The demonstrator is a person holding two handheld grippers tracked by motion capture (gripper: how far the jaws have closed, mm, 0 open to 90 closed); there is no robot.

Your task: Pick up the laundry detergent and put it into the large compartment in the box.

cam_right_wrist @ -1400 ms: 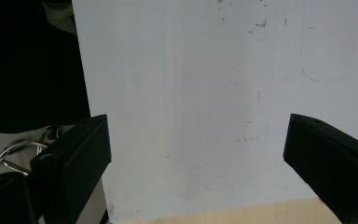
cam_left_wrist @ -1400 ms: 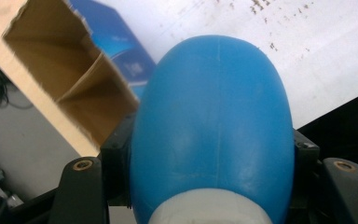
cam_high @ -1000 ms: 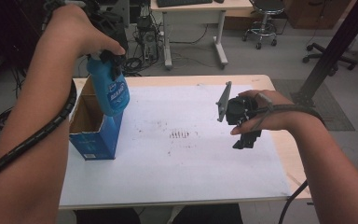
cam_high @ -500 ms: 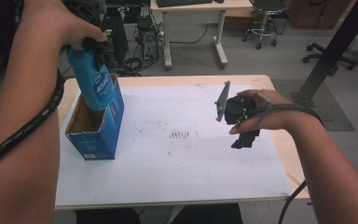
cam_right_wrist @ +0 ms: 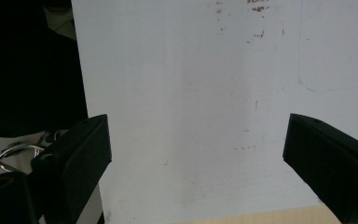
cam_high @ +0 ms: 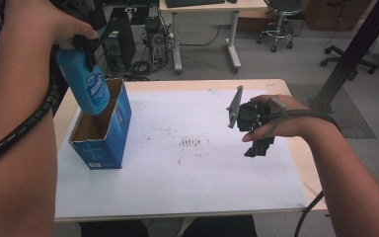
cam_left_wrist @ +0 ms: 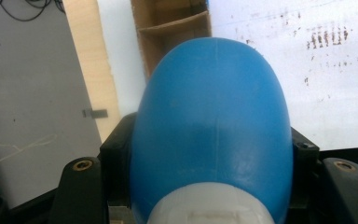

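Observation:
A blue plastic bottle [cam_high: 85, 83] with a white cap hangs above the open blue cardboard box [cam_high: 103, 132] at the table's left. My left gripper [cam_high: 81, 45] is shut on the bottle near its neck. In the left gripper view the bottle [cam_left_wrist: 213, 126] sits between the black jaws, and the box's brown inside [cam_left_wrist: 172, 35] lies below it. My right gripper [cam_high: 256, 149] hovers over the white sheet at the right, open, with nothing between its fingers [cam_right_wrist: 77, 161].
A white sheet [cam_high: 187, 163] with small brown marks covers most of the wooden table [cam_high: 281, 86]. Behind the table stand a desk [cam_high: 205, 24], a computer tower [cam_high: 112, 42], cables and office chairs [cam_high: 279, 22]. A black post [cam_high: 353, 54] rises at the right.
My left gripper has lifted the blue bottle up and out of the box. The box has turned slightly on the table. The right gripper has stayed put.

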